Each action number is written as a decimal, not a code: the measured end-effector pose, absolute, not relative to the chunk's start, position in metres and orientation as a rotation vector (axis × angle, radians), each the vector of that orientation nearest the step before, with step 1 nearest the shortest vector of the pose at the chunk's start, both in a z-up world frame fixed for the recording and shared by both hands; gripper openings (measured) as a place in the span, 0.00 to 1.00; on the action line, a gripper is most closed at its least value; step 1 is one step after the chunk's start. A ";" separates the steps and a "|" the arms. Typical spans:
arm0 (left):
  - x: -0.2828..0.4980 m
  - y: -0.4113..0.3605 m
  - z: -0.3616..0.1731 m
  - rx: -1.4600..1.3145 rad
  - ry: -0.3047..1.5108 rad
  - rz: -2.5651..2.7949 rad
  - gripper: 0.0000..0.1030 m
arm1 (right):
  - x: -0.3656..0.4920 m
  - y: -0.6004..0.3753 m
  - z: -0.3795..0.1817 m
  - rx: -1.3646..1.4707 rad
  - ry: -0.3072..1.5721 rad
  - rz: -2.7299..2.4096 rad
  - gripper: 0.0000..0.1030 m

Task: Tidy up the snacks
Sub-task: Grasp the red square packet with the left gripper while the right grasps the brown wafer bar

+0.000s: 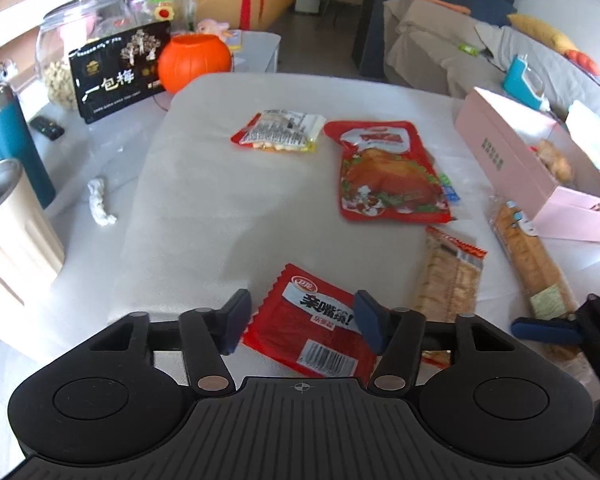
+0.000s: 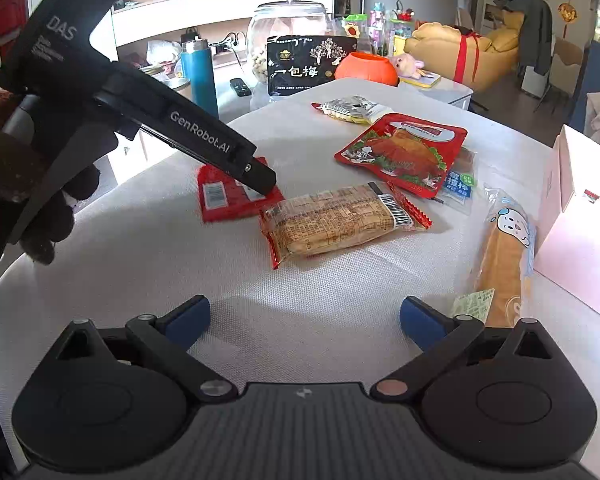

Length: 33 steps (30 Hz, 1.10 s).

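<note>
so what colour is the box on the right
Pale pink, the box, with small dark lettering on its side; it shows best in the left wrist view.

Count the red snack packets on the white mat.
3: one under the left gripper, red spicy packet; chicken packet mid-mat; small packet behind. More may be hidden.

Red spicy-strip packet (image 1: 312, 320) flat on white cloth, cracker pack (image 2: 340, 220) beside, possibly touching.

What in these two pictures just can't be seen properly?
- Left gripper: its own body hides the near end of the red snack packet; whether the pads touch it is unclear.
- Pink box: cut off by the right wrist view's edge, contents unseen.
- Small blue packet: mostly under the chicken packet.
</note>
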<state>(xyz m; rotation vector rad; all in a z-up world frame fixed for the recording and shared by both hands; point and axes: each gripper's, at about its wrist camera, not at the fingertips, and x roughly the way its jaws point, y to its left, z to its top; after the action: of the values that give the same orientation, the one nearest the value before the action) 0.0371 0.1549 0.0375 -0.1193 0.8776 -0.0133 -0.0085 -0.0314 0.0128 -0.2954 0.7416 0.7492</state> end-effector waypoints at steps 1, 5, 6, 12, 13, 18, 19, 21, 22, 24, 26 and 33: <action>0.033 0.156 0.042 -0.115 0.865 -0.006 0.57 | -0.009 -0.031 0.013 -0.295 0.741 0.749 0.98; 0.012 0.174 0.058 -0.162 0.848 0.030 0.54 | -0.009 -0.032 0.013 -0.293 0.738 0.749 0.99; 0.009 0.178 0.059 -0.198 0.867 0.012 0.54 | -0.009 -0.032 0.013 -0.293 0.738 0.748 0.99; 0.020 0.174 0.039 -0.302 0.951 -0.057 0.54 | -0.008 -0.032 0.013 -0.293 0.738 0.748 0.99; 0.025 0.171 0.036 -0.298 0.944 -0.049 0.54 | -0.008 -0.032 0.013 -0.292 0.738 0.748 0.99; 0.055 0.156 0.032 -0.304 0.888 -0.008 0.55 | -0.008 -0.032 0.013 -0.293 0.738 0.746 0.99; 0.060 0.149 0.030 -0.269 0.887 -0.003 0.56 | -0.008 -0.032 0.013 -0.292 0.738 0.747 0.99; 0.066 0.132 0.029 -0.157 0.878 0.005 0.61 | -0.008 -0.032 0.013 -0.292 0.738 0.747 0.99; 0.067 0.123 0.028 -0.097 0.878 0.003 0.63 | -0.008 -0.032 0.013 -0.292 0.738 0.747 0.99; 0.065 0.114 0.025 -0.011 0.875 -0.004 0.64 | -0.008 -0.032 0.013 -0.293 0.738 0.747 0.99; 0.061 0.114 0.023 0.020 0.866 -0.021 0.65 | -0.008 -0.032 0.013 -0.293 0.738 0.747 0.99; 0.049 0.124 0.024 0.037 0.865 -0.041 0.64 | -0.008 -0.031 0.013 -0.300 0.749 0.754 1.00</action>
<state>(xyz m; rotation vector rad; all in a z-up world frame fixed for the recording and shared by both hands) 0.0488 0.1241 0.0242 0.0375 0.8652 -0.0411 -0.0080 -0.0312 0.0132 -0.2995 0.7486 0.7538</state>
